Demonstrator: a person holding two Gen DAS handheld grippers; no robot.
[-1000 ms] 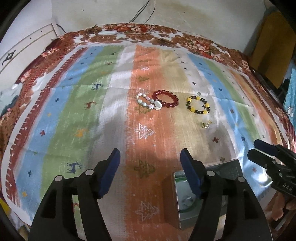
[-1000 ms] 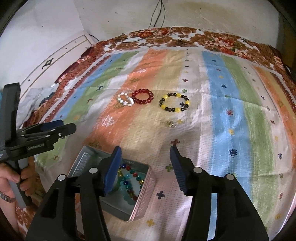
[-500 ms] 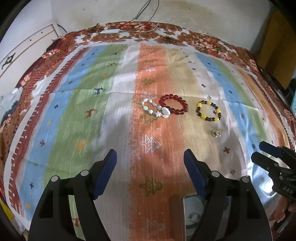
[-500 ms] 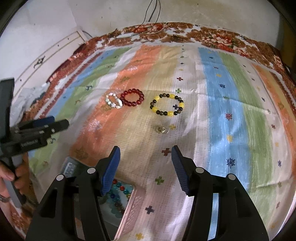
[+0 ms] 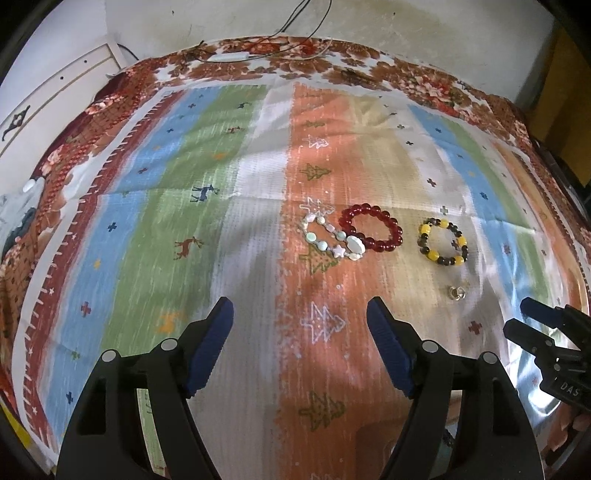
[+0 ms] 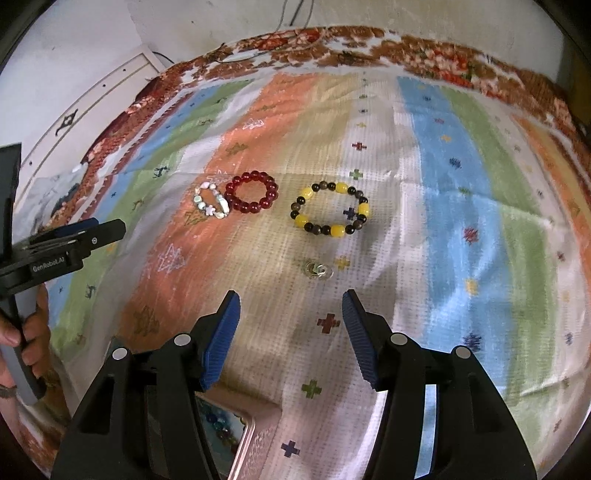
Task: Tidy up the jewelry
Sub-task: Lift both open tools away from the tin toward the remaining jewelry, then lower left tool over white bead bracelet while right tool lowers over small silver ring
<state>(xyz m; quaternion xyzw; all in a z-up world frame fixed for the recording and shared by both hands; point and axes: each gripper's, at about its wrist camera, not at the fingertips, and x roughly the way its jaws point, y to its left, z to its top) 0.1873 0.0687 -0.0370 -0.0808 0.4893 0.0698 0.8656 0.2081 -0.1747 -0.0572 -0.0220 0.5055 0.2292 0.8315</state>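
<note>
Striped cloth (image 5: 155,236) carries three bracelets (image 6: 330,208) and a ring (image 6: 317,268) near its centre, well clear of every edge. Both the left gripper (image 5: 299,347) and right gripper (image 6: 291,334) hover above, jaws apart and empty, the left's having just widened.

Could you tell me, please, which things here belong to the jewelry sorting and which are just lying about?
Part of the job: white bracelet, red bracelet, yellow-and-dark bracelet, small ring, tin box with beads inside.

Just lying about: striped cloth, floral bedspread, cables by the wall.
</note>
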